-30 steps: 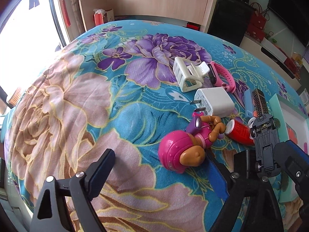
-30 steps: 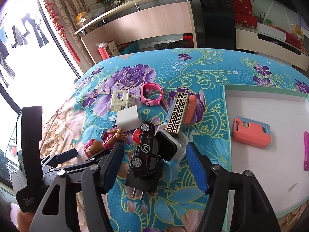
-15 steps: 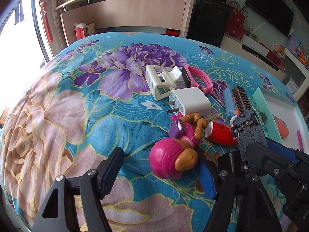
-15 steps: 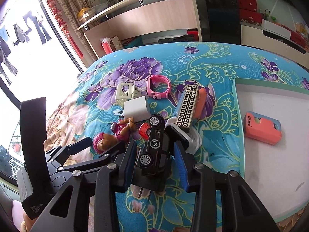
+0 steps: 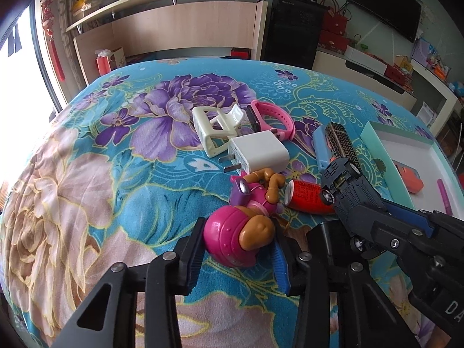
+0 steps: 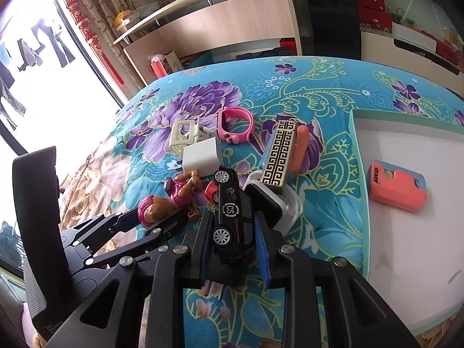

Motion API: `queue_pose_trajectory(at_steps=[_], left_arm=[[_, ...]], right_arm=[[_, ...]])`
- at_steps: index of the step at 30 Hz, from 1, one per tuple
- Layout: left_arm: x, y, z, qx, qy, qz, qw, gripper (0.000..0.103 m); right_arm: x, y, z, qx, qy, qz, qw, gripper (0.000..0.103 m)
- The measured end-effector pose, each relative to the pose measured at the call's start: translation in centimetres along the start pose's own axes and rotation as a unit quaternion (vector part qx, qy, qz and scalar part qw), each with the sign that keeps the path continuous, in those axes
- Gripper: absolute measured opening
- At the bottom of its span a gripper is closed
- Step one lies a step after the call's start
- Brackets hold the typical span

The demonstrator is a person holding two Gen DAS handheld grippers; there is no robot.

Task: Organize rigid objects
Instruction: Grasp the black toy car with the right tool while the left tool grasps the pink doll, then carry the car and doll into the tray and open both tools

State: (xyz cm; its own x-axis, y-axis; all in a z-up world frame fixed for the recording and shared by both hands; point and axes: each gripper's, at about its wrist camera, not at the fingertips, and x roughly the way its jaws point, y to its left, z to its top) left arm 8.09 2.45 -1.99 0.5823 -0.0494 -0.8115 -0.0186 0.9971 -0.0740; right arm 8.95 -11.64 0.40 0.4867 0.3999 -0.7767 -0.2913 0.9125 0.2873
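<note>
A pink toy figure [image 5: 237,237] with a brown face lies on the flowered bedspread. My left gripper [image 5: 236,253] is shut on its round pink head, one pad on each side. A black toy car [image 6: 232,211] sits between the blue pads of my right gripper [image 6: 233,246]. These jaws are closing and both pads touch the car's sides. The car rests over a black plug whose prongs [image 6: 214,287] stick out below. In the left wrist view the car [image 5: 345,185] shows its underside at the right. In the right wrist view the figure [image 6: 156,210] is at the left.
A white charger [image 5: 258,152], a cream plastic frame [image 5: 214,133], a pink watch band [image 5: 275,119], a red can [image 5: 307,200] and a black-and-gold patterned box [image 6: 278,156] lie close together. A teal-rimmed white tray [image 6: 356,174] at the right holds a salmon case [image 6: 397,187].
Both grippers have closed from wide open. The left one has come in around the pink figure's head, and the right one has drawn in onto the black car.
</note>
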Motion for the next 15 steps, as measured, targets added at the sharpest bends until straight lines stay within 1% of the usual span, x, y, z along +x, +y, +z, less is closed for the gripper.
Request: queue_pose_trajectory(at_steps=[3,7,15], left_arm=[[-0.6,0.0,0.2,-0.002,-0.012,-0.009,0.9999,0.042],[-1.4,0.0,0.5,-0.002,-0.027,-0.004,0.9996,0.042],[-4.3,0.8,1.4,-0.025,-0.088,0.002,0.9958,0.042]], right_arm=[[-0.7,0.3,0.1,-0.011,-0.014,0.002,1.000,0.028],[-1.4,0.8,0.2,-0.022,-0.028,0.007,0.999,0.028],[-3.2,0.7,0.6,-0.020,-0.064,0.013,0.998,0.028]])
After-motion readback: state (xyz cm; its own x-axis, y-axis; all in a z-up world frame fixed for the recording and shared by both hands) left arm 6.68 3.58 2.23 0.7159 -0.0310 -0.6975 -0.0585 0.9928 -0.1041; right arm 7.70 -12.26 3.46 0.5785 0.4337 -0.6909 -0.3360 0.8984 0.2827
